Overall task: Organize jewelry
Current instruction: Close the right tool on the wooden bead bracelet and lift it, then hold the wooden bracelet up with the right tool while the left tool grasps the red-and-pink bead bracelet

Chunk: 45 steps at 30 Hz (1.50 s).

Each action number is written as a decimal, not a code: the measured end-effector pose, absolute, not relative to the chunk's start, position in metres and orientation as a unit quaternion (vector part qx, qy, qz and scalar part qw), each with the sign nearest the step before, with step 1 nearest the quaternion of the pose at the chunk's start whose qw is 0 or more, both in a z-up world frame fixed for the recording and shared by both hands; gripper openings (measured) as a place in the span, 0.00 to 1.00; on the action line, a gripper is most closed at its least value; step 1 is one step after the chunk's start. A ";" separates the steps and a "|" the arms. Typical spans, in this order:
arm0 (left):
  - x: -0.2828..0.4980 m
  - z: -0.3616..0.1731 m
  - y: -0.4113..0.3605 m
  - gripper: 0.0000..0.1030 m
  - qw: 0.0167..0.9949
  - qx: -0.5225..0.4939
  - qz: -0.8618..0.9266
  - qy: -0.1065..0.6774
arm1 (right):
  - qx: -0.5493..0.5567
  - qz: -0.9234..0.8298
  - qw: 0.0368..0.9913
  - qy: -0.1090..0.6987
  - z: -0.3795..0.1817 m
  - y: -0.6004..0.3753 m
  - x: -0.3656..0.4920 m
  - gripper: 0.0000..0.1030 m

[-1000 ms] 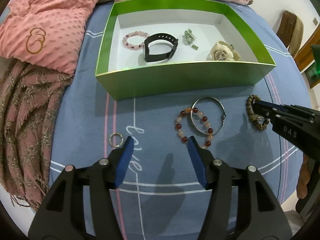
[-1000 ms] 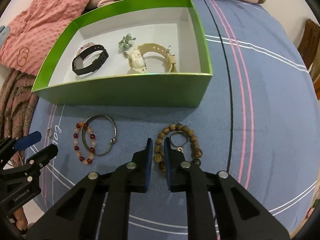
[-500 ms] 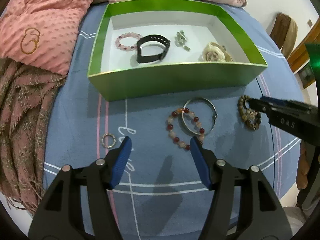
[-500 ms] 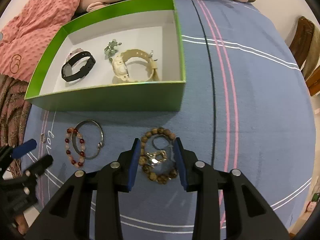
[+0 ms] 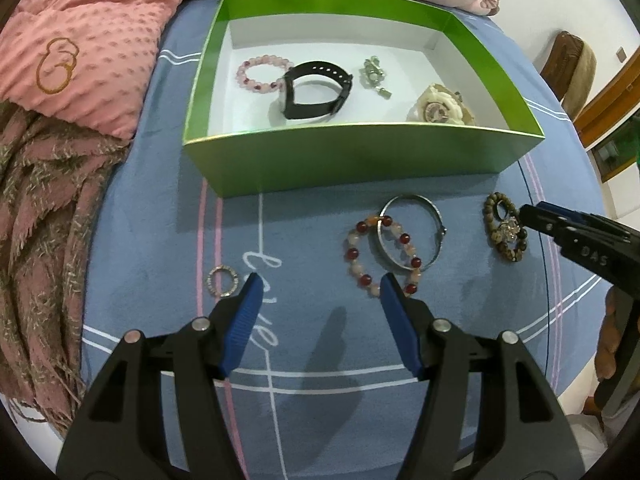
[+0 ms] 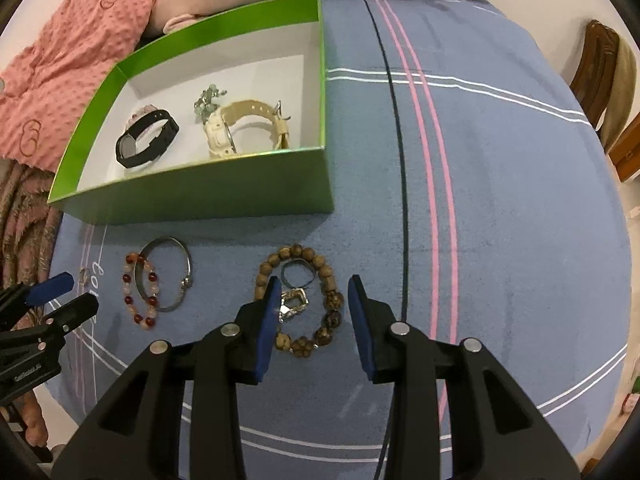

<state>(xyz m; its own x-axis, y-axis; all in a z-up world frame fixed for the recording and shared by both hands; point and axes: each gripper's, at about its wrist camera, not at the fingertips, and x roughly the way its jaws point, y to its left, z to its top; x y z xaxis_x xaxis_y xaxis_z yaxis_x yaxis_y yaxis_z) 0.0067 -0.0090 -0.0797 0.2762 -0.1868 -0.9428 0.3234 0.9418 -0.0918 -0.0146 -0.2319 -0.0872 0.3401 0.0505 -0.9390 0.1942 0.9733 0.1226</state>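
Your left gripper (image 5: 318, 286) hangs with jaws spread and nothing between them: a small sparkly ring (image 5: 220, 281) lies just left of its left fingertip, and a red-and-pale bead bracelet (image 5: 380, 256), overlapping a silver bangle (image 5: 412, 232), sits just ahead of its right fingertip. Your right gripper (image 6: 312, 290) is parted too, gripping nothing, its fingers straddling a wooden bead bracelet (image 6: 300, 300) with a ring (image 6: 298, 274) and a glittery charm (image 6: 294, 302) inside the loop. Expect that bracelet to be light, floppy on its cord and a little slippery; pinch across one strand of beads, not the charm. Ahead stands the green box (image 6: 200, 196) holding the pieces already sorted.
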 end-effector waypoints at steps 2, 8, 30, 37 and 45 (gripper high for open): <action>0.006 -0.080 -0.006 0.60 0.796 0.056 -0.158 0.582 | 0.109 -0.039 0.809 0.577 -0.087 -0.233 -0.019 0.34; 0.005 -0.080 -0.005 0.60 0.795 0.051 -0.160 0.583 | 0.098 -0.045 0.793 0.600 -0.103 -0.226 -0.026 0.33; 0.015 -0.080 -0.003 0.60 0.790 0.030 -0.200 0.578 | 0.104 0.004 0.791 0.603 -0.110 -0.207 -0.029 0.10; 0.031 -0.094 -0.021 0.43 0.778 0.072 -0.223 0.583 | 0.112 0.004 0.793 0.599 -0.107 -0.210 -0.029 0.10; 0.042 -0.109 -0.033 0.43 0.765 0.100 -0.239 0.590 | 0.128 0.000 0.791 0.599 -0.109 -0.217 -0.033 0.10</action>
